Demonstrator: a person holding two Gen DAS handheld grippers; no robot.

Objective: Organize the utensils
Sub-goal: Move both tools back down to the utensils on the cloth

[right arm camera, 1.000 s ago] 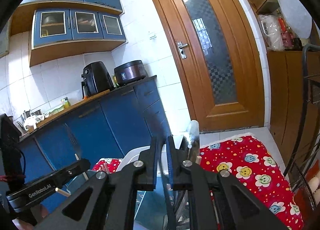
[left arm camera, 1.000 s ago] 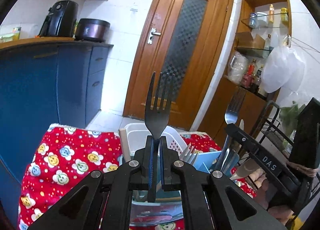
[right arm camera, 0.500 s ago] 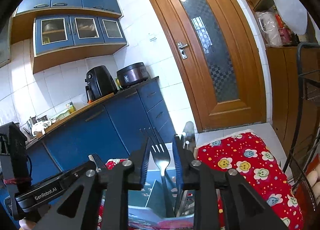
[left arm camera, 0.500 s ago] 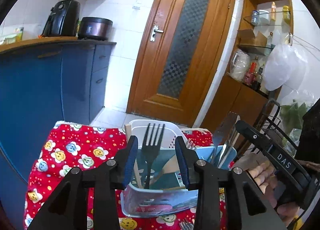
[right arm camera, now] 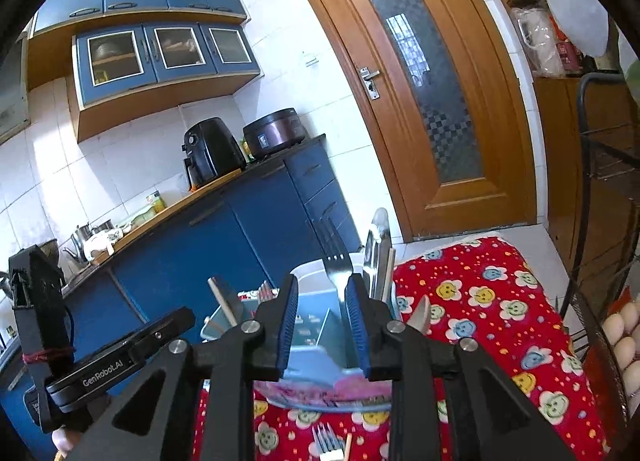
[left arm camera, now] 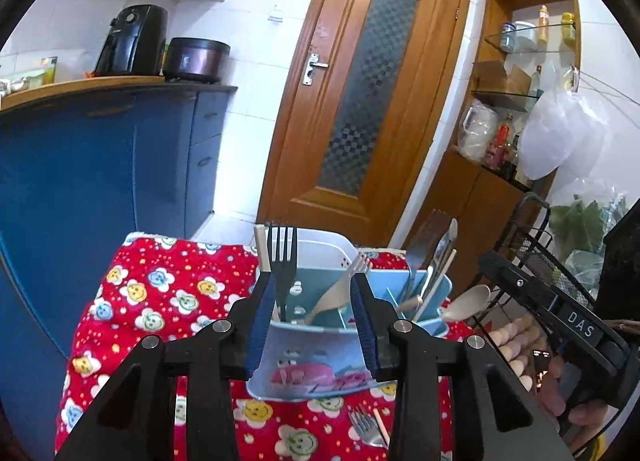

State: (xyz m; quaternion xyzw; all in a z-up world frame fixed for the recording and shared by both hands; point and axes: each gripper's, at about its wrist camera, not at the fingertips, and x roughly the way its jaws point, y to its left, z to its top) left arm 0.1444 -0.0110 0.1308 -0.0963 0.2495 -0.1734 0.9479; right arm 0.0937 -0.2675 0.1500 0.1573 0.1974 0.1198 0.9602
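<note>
Both forks look delivered: a dark fork (left arm camera: 282,261) stands tines-up in the left compartment of the blue utensil caddy (left arm camera: 316,373), and a steel fork (right arm camera: 338,273) stands upright in a compartment nearer the right. Left gripper (left arm camera: 314,321) and right gripper (right arm camera: 322,321) both have their jaws parted, freshly opened, pads clear of the handles, nothing gripped. Right-hand compartments already hold a spatula (left arm camera: 424,237), a knife and a spoon (left arm camera: 466,303). Left to do, by my reading: a loose fork (left arm camera: 366,427) and a pale stick beside it, lying on the red flowered cloth (left arm camera: 160,293) near the caddy's front. Obstacles: crowded upright handles; a wire rack (left arm camera: 532,245) close on the right.
</note>
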